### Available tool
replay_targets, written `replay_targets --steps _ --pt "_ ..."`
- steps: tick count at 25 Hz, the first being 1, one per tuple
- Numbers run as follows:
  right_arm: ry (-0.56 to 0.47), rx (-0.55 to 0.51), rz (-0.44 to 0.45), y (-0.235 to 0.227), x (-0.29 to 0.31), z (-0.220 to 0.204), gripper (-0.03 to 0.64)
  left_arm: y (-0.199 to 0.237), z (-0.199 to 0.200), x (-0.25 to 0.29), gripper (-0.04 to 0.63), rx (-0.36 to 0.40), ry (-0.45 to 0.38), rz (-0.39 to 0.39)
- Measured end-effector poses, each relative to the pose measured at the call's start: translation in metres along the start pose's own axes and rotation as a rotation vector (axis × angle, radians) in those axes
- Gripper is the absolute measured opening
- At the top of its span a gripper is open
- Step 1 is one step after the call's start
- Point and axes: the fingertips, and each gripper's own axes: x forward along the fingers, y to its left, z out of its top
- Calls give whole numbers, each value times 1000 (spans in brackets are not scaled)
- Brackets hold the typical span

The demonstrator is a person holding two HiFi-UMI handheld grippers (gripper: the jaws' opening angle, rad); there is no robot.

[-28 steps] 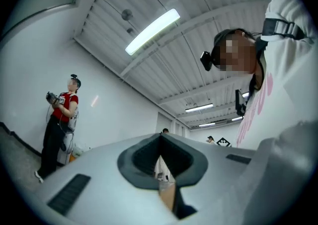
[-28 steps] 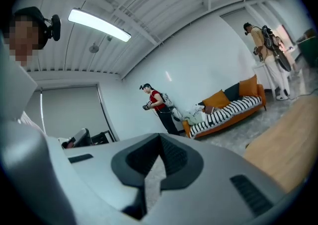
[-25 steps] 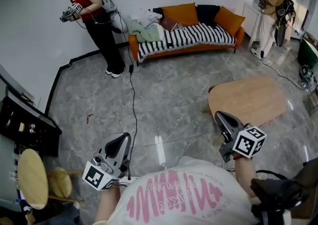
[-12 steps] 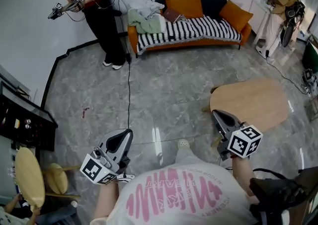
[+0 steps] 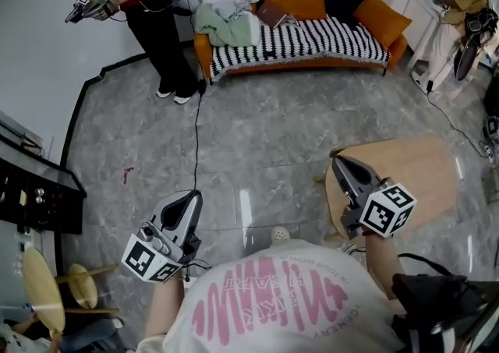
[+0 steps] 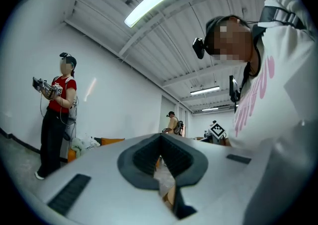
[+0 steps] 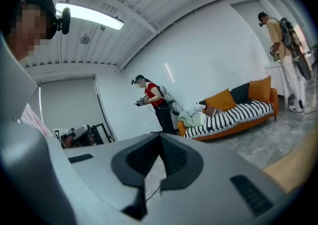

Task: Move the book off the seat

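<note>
A brown book [image 5: 272, 13] lies on the striped seat of the orange sofa [image 5: 312, 41] across the room, beside a heap of clothes [image 5: 224, 22]. My left gripper [image 5: 191, 198] hangs over the grey floor, far short of the sofa, shut and empty. My right gripper [image 5: 337, 161] is also shut and empty, above the near edge of the wooden table [image 5: 417, 172]. In the right gripper view the sofa [image 7: 233, 118] and the book [image 7: 211, 112] show far beyond the closed jaws of the gripper [image 7: 160, 138]. In the left gripper view the gripper [image 6: 160, 137] points roughly level with its jaws together.
A person in red [image 5: 152, 20] stands by the sofa's left end, another person [image 5: 466, 8] at the back right. A black cable [image 5: 195, 133] runs over the floor. A dark shelf [image 5: 31, 195] and round stools [image 5: 43, 289] stand at the left.
Both grippers have been carried forward towards the sofa. The table has come closer under the right gripper. Both pairs of jaws stay closed.
</note>
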Motion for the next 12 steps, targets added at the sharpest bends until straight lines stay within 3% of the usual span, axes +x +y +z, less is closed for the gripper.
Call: replay_targets --steps 5,12 --pt "57 -63 10 -29 33 11 9 29 -17 35 6 -36 9 71" --pt "50 -41 -2 -65 49 25 9 9 -48 94 6 47 152 -106"
